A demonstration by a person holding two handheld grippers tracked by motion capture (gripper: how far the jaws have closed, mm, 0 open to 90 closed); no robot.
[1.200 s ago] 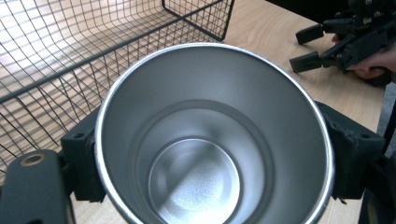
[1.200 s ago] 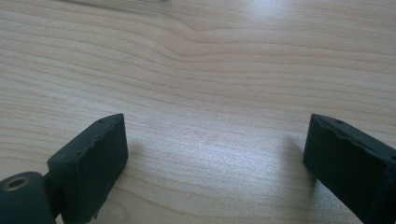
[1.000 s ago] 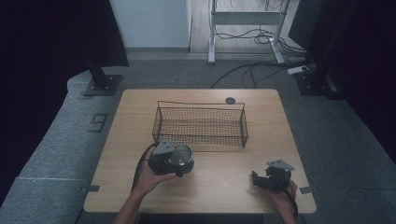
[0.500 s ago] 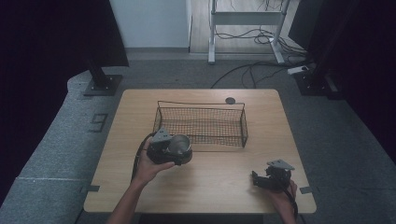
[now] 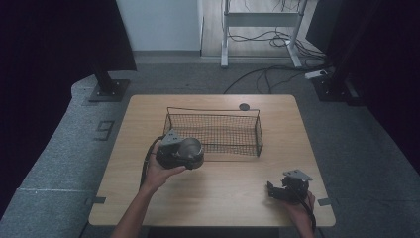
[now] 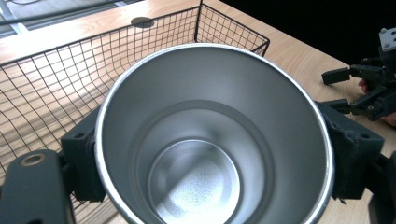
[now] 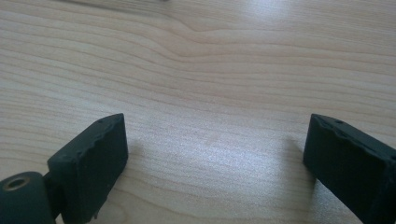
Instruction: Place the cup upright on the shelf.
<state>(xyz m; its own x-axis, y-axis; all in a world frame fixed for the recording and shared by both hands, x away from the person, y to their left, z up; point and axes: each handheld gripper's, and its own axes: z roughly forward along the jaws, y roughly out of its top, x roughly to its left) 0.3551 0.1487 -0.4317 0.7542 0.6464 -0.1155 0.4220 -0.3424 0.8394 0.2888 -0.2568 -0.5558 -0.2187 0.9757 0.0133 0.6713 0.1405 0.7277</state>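
The left gripper (image 5: 190, 154) grips a steel cup (image 6: 212, 135), its two jaws pressed against opposite sides of the cup's wall. In the left gripper view the cup's open mouth faces the camera, showing a bare, shiny inside and a round bottom. In the high view the cup (image 5: 189, 148) is held above the table (image 5: 223, 198), just at the near long side of the wire basket (image 5: 213, 130), toward that side's left end. Whether the cup touches the wire cannot be told. The person's left hand (image 5: 161, 171) wraps the gripper from below, and a cable loops off its left side.

The basket stands in the middle of the table, long side across, and its mesh floor lets the wood show through. Behind it, near the far edge, lies a small dark disc (image 5: 243, 106).

The right gripper (image 5: 271, 191) sits low at the table's near right corner, well apart from the cup and basket, held by the right hand (image 5: 299, 203). In the right gripper view its jaws stand wide apart with bare wood between them (image 7: 215, 140), grasping nothing.
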